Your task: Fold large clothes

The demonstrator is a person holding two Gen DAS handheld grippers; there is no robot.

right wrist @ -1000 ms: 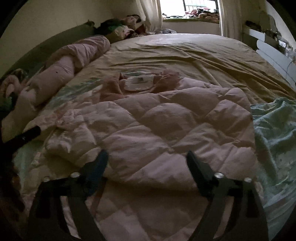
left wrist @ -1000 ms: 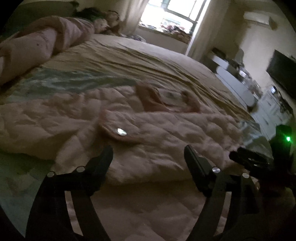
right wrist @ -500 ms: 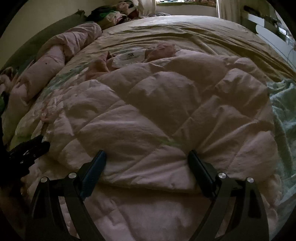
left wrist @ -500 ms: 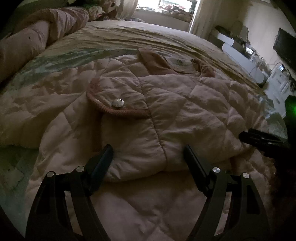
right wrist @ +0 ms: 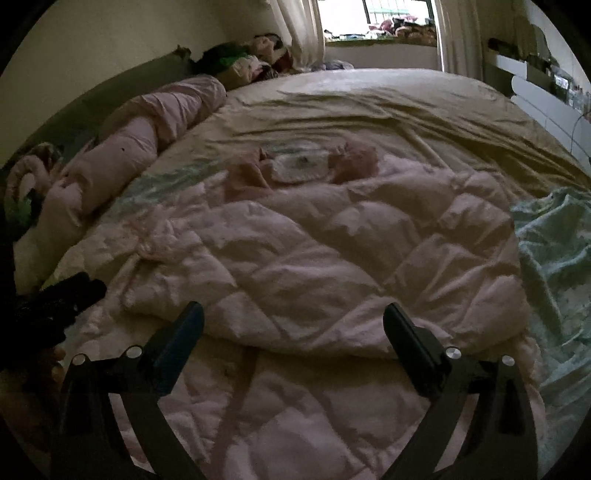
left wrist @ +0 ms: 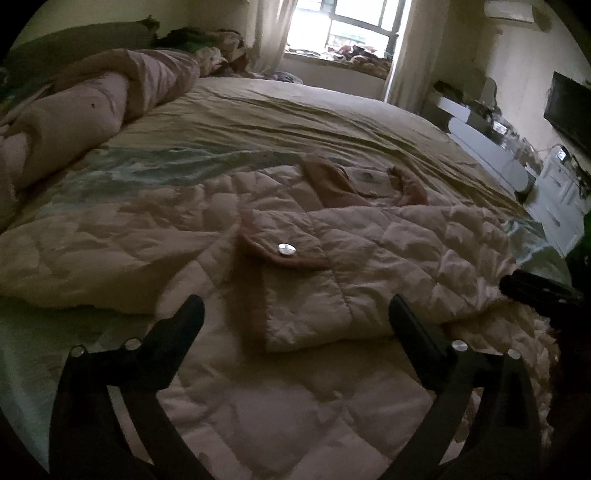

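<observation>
A pale pink quilted jacket [left wrist: 369, 236] lies spread on the bed, collar [left wrist: 332, 184] toward the window, a flap pocket with a silver snap [left wrist: 286, 249] facing up. It also shows in the right wrist view [right wrist: 332, 251]. My left gripper [left wrist: 295, 314] is open and empty, just above the jacket's near folded edge. My right gripper [right wrist: 293, 319] is open and empty over the jacket's near hem. The right gripper's tip shows at the left wrist view's right edge [left wrist: 535, 291]; the left gripper shows at the right wrist view's left edge [right wrist: 62, 299].
The bed has a tan sheet [left wrist: 314, 110] and a teal patterned cover [right wrist: 554, 240]. A rolled pink duvet [left wrist: 92, 103] lies along the left side. A window [left wrist: 347, 22] is at the far end; white drawers [left wrist: 554, 199] and a TV [left wrist: 569, 107] stand right.
Both grippers have pulled back and tilted up from the jacket, so more of the bed and room shows. Both stay open and the jacket has not moved.
</observation>
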